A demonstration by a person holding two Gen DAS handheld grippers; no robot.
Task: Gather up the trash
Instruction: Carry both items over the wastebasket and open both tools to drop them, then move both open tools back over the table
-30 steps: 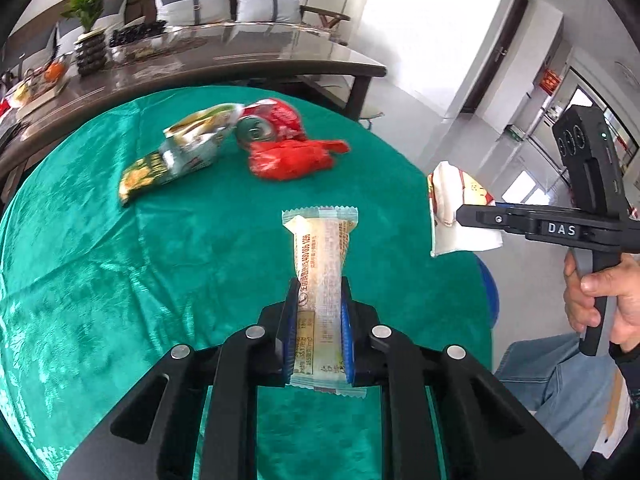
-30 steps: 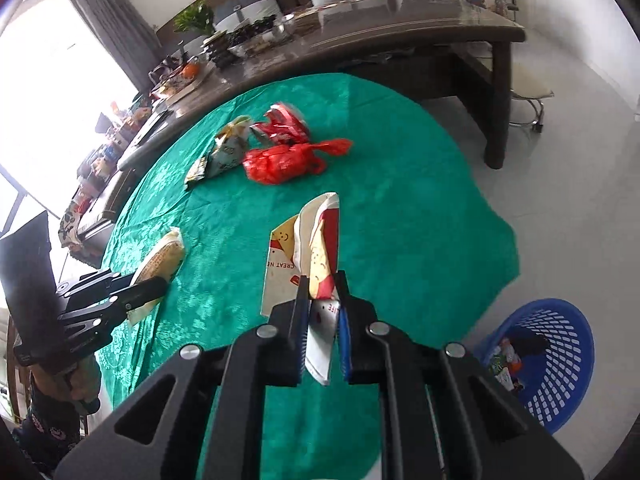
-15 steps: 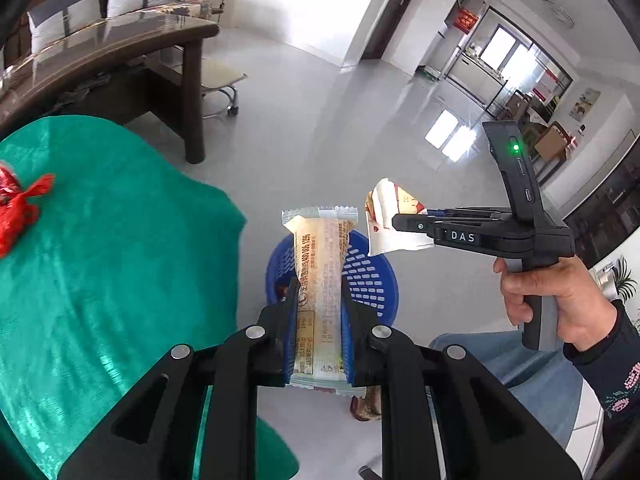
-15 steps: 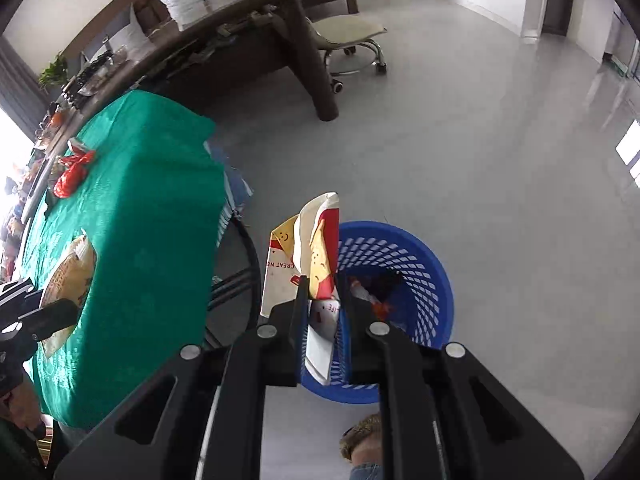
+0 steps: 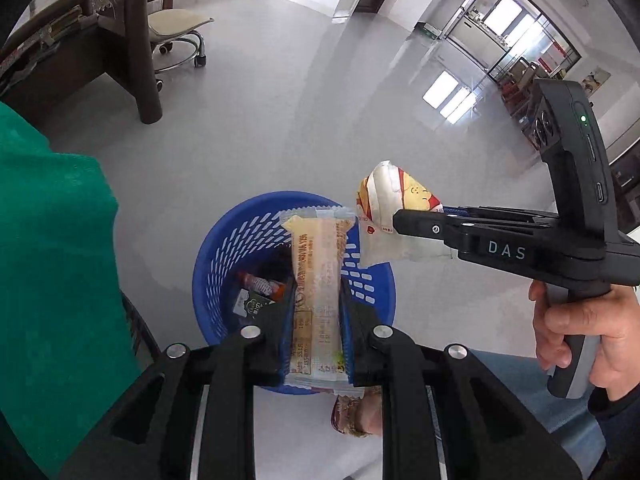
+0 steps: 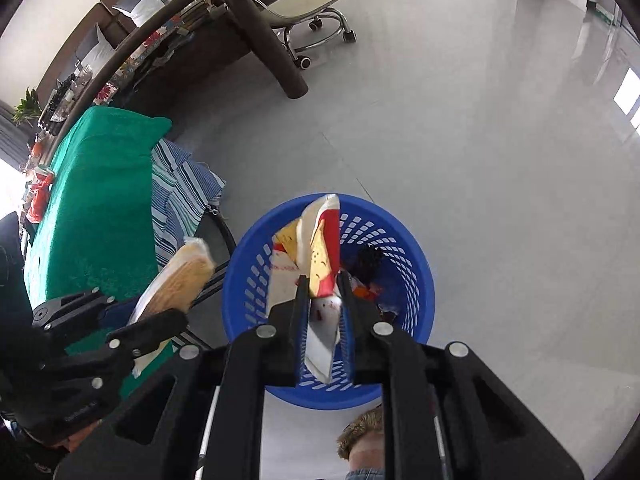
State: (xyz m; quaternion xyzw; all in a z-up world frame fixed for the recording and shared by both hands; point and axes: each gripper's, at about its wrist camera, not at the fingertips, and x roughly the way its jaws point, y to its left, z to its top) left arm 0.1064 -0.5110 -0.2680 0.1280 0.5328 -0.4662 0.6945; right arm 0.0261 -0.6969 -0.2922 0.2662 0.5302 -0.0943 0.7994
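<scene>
My left gripper (image 5: 317, 300) is shut on a long pale yellow snack packet (image 5: 318, 276) and holds it over a blue plastic basket (image 5: 224, 256) on the floor. My right gripper (image 6: 324, 292) is shut on a crumpled white, red and yellow wrapper (image 6: 320, 240) above the same basket (image 6: 404, 240). The basket holds several pieces of trash (image 5: 258, 292). The right gripper with its wrapper (image 5: 388, 208) shows at the right of the left wrist view. The left gripper with its packet (image 6: 180, 280) shows at the left of the right wrist view.
The green-clothed table (image 6: 92, 200) stands left of the basket, with red trash (image 6: 38, 196) left on its far end. A striped cloth (image 6: 180, 196) hangs beside it. A dark wooden table (image 6: 256, 32) and a wheeled stool (image 6: 312, 8) stand behind. My foot (image 5: 356, 412) is near the basket.
Both grippers swung away from the green table and came down over the blue basket, each still holding its piece of trash. The basket now looms larger and closer in both views.
</scene>
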